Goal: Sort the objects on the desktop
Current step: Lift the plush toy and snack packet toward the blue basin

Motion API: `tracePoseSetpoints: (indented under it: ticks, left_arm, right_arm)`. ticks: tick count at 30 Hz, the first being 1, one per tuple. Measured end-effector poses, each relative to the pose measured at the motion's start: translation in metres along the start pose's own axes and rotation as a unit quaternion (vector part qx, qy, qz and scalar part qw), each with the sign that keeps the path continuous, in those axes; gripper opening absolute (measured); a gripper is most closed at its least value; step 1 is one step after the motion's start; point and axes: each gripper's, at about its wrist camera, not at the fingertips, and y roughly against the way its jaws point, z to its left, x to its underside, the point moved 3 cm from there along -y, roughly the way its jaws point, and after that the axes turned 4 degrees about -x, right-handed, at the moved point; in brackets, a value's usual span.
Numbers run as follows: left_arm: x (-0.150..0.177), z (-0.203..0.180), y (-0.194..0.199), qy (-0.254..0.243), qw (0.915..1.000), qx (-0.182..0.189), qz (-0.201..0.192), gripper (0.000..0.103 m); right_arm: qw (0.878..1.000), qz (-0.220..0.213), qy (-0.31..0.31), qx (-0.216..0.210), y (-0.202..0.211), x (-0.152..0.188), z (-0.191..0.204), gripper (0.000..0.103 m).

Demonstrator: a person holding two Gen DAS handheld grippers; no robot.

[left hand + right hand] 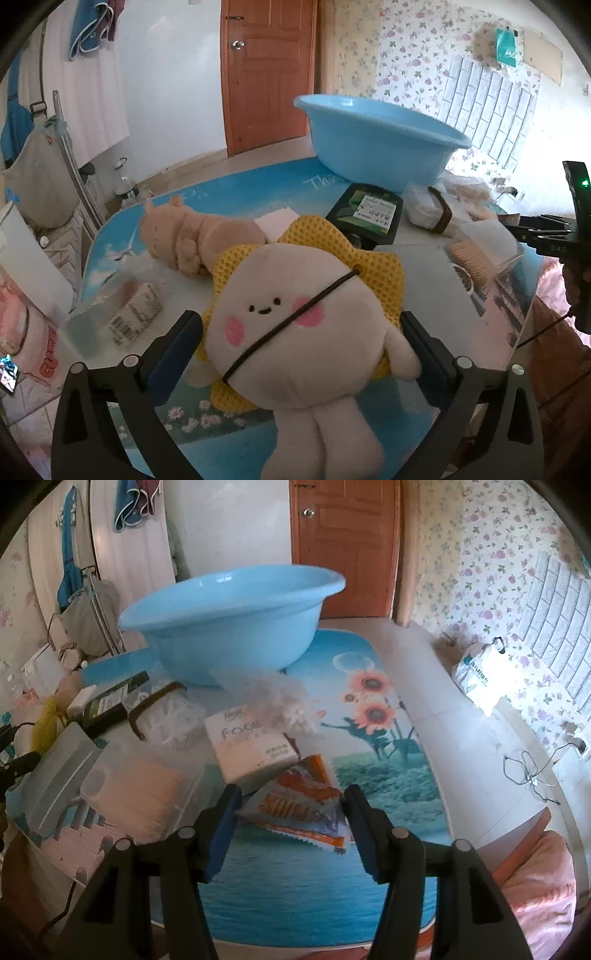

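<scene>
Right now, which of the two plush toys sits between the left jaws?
The round cream plush with pink cheeks, lying on yellow mesh. The tan plush lies farther back, clear of the jaws.

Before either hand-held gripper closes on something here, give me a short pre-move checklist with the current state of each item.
1. Left hand-held gripper open wide enough for the plush toy: ok, jaws stand either side of it.
2. Left pads pressing the toy: cannot tell; they sit close but the toy seems only framed.
3. Right hand-held gripper lined up on the snack packet: ok, packet lies between the open jaws.
4. Packet free of neighbours: not ok, its far end looks tucked under the tissue pack.
5. Basin ready to receive: cannot tell; its inside is hidden from both views.
6. Toy's black cord clear of the fingers: ok.
</scene>
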Motion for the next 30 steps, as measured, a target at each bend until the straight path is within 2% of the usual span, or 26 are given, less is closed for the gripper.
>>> tracePoseSetpoints:
  ticks: [2, 5, 11, 14, 17, 23, 30]
  left_arm:
    - [0.001, -0.002, -0.002, 0.0, 1.0, 0.004, -0.002, 0.103]
    - [0.0, -0.002, 0.003, 0.005, 0.9999, 0.012, -0.011, 0.088]
    - [-0.009, 0.0, 0.024, 0.016, 0.9993, 0.019, -0.03, 0.087]
    - [-0.02, -0.002, 0.047, 0.02, 0.9973, 0.035, -0.061, 0.087]
    - [-0.032, -0.007, 0.059, 0.013, 0.9965, 0.03, -0.076, 0.088]
    - [-0.055, -0.016, 0.059, 0.012, 0.9954, 0.034, -0.088, 0.088]
    - [-0.08, -0.035, 0.055, 0.003, 0.993, 0.059, -0.102, 0.088]
  right_arm:
    - [1.0, -0.003, 0.0, 0.001, 0.0, 0.001, 0.0, 0.057]
    - [1.0, -0.005, -0.007, -0.004, 0.002, 0.0, -0.003, 0.053]
    - [0.999, -0.026, -0.019, -0.015, 0.018, -0.008, -0.007, 0.051]
    - [0.999, -0.045, -0.017, -0.013, 0.03, -0.017, -0.004, 0.051]
    - [0.998, -0.061, -0.017, -0.019, 0.04, -0.026, -0.001, 0.051]
    - [0.995, -0.094, -0.003, -0.038, 0.057, -0.046, 0.011, 0.051]
    - [0.992, -0.113, 0.016, -0.057, 0.062, -0.068, 0.023, 0.051]
